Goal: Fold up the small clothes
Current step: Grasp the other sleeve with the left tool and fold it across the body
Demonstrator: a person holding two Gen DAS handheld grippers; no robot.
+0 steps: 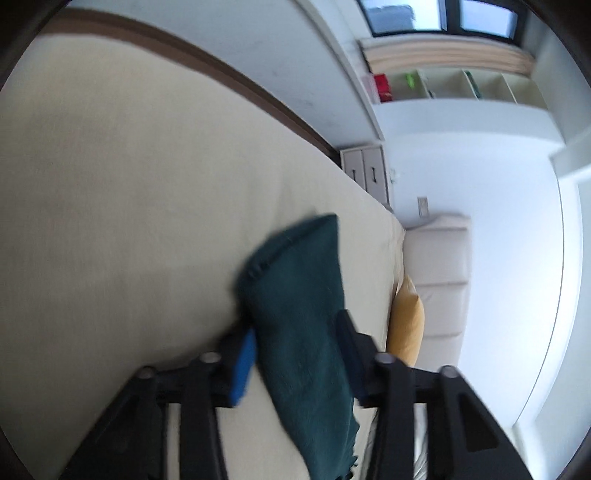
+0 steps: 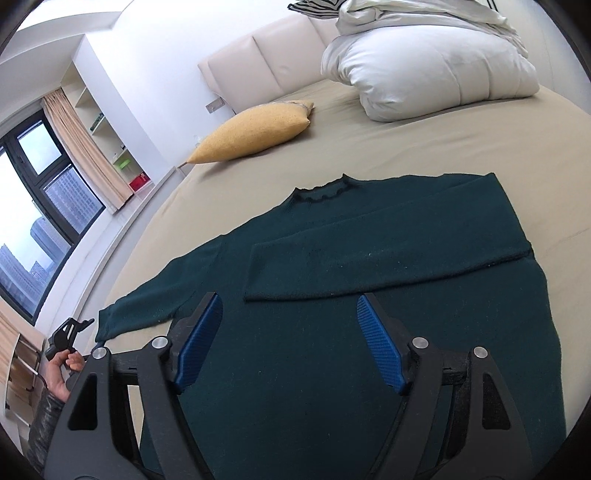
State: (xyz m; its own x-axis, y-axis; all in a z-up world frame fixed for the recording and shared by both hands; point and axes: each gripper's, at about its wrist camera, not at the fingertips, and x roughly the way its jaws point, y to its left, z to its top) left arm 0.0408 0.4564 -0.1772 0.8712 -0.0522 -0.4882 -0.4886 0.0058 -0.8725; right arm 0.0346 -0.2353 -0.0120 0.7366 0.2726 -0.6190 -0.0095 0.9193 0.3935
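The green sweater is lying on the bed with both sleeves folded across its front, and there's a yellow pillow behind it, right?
Not quite. Only one sleeve is folded across the green sweater; the other sleeve is stretched out to the side toward the edge of the bed. The right wrist view shows this. The yellow pillow does lie behind it.

sweater (image 2: 369, 332): hem cut off below right gripper (image 2: 290, 336) at the lower edge. sleeve cuff (image 1: 295, 295): motion-blurred; pad contact unclear. striped fabric (image 2: 314, 7): above sweater, cropped by top edge.
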